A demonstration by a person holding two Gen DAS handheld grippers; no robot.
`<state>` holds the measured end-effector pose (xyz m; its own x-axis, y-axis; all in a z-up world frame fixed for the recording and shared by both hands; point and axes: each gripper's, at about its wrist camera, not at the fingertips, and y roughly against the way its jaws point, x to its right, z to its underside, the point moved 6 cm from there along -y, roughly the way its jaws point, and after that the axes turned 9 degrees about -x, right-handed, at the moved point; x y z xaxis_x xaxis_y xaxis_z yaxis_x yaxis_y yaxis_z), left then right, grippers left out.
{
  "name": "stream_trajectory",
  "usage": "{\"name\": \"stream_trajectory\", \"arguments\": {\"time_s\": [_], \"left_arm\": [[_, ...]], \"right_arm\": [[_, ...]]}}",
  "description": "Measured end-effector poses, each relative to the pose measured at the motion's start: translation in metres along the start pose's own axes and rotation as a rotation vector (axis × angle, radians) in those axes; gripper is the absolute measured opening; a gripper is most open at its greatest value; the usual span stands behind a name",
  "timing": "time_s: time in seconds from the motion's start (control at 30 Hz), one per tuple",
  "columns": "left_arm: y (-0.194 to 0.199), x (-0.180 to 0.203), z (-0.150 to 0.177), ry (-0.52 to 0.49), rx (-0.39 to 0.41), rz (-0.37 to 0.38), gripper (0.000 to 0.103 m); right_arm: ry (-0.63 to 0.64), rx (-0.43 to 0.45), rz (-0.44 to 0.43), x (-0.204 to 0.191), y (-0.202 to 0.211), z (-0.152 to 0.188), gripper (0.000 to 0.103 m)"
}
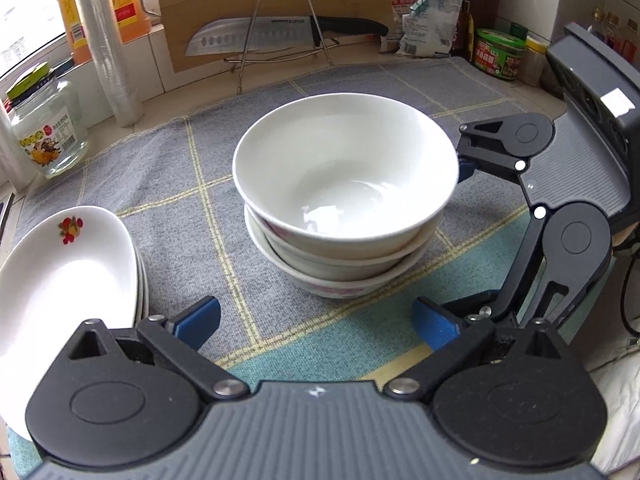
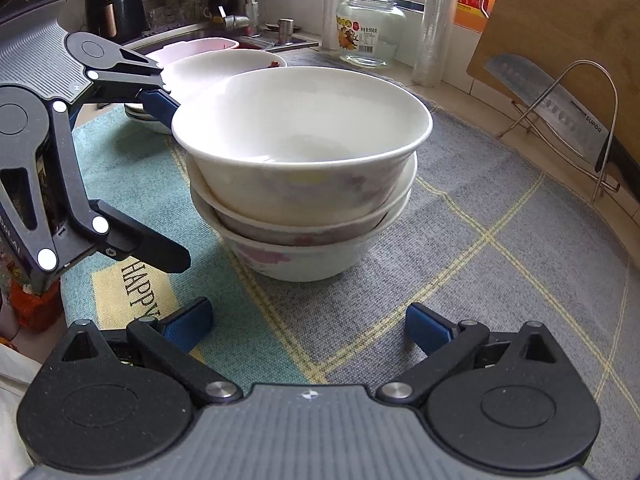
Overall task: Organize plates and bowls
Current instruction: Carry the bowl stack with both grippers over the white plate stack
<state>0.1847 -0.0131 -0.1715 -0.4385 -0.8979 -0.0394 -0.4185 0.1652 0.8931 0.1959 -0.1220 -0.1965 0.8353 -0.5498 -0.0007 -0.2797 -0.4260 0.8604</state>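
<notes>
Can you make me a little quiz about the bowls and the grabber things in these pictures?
1. How many bowls are nested in the bowl stack?
2. True or false: the left gripper is squeezing a bowl.
3. Which lies beside the stack, toward the left gripper's side? A) plates B) a cup C) a spoon

Key
1. Three.
2. False. Its jaws are open and hold nothing; the right gripper is open too.
3. A. The plates sit on the cloth mat, apart from the stack.
</notes>
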Motion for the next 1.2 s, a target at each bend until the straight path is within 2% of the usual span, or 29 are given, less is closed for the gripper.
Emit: {"name": "stream_trajectory", "arguments": {"time_s": [0.2, 0.3, 0.53, 0.77, 0.87, 1.0, 1.2], "left_arm": [[-0.012, -0.001, -0.009, -0.122, -0.006, 0.042, 0.099], [-0.016, -0.005, -0.012, -0.184, 0.003, 0.092, 0.099], [-0.021, -0.015, -0.016, -0.306, 0.015, 0.166, 0.098], [-0.024, -0.021, -0.017, -0.374, 0.009, 0.186, 0.098], [-0.025, -0.021, -0.016, -0.404, 0.000, 0.200, 0.092], [-0.025, -0.020, -0.018, -0.437, 0.004, 0.199, 0.089], [-0.028, -0.021, -0.020, -0.443, -0.007, 0.210, 0.082]], "right_arm": [[0.006, 0.012, -0.005, 0.001, -0.001, 0.000, 0.103], [0.000, 0.014, -0.001, 0.000, 0.000, 0.000, 0.103], [-0.026, -0.044, 0.012, 0.000, -0.004, -0.010, 0.103], [-0.005, -0.047, 0.025, 0.009, -0.004, -0.027, 0.103], [0.042, -0.036, 0.010, 0.008, -0.002, -0.034, 0.103], [0.103, -0.031, -0.008, 0.007, -0.001, -0.043, 0.102], [0.179, -0.039, -0.023, 0.001, -0.002, -0.048, 0.095]]}}
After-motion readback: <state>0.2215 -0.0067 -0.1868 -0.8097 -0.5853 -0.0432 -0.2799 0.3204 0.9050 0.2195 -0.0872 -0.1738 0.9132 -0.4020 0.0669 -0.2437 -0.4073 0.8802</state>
